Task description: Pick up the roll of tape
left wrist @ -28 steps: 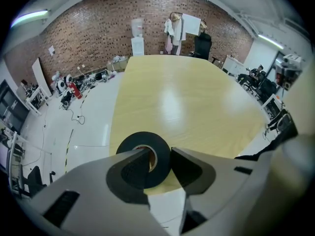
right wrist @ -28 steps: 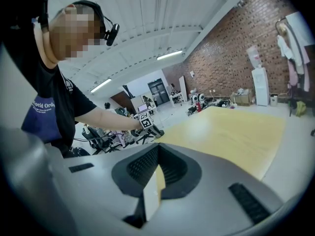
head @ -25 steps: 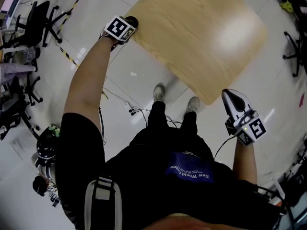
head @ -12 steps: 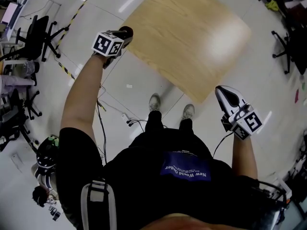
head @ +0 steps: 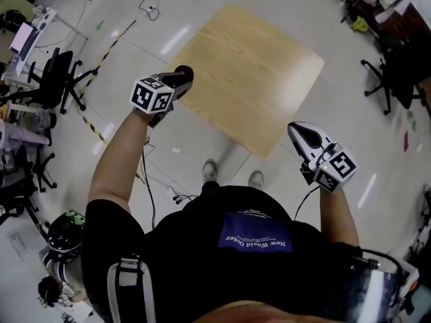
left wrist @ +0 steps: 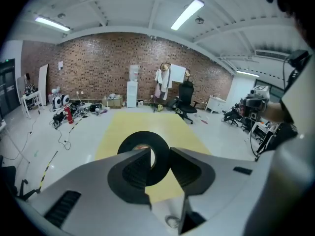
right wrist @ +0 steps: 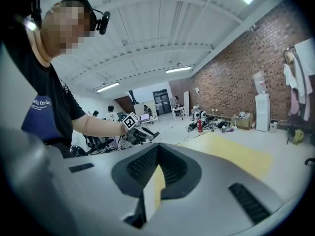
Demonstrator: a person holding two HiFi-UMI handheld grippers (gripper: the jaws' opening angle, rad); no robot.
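Your left gripper (left wrist: 160, 151) clamps the tape (left wrist: 143, 137) at ten o'clock, held clear above the table (head: 249, 79), so the pick looks done; your right gripper (right wrist: 152, 173) is closed and empty.

Matt black roll of tape (left wrist: 142, 137), pale wood-grain table (head: 249, 73), glossy white floor (head: 202, 130)

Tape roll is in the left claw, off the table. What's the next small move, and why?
Probably just steady it at this height. The left claw is clamped on the black roll of tape, which hangs clear of the wooden table, so the pickup looks done; the right claw is shut and empty.
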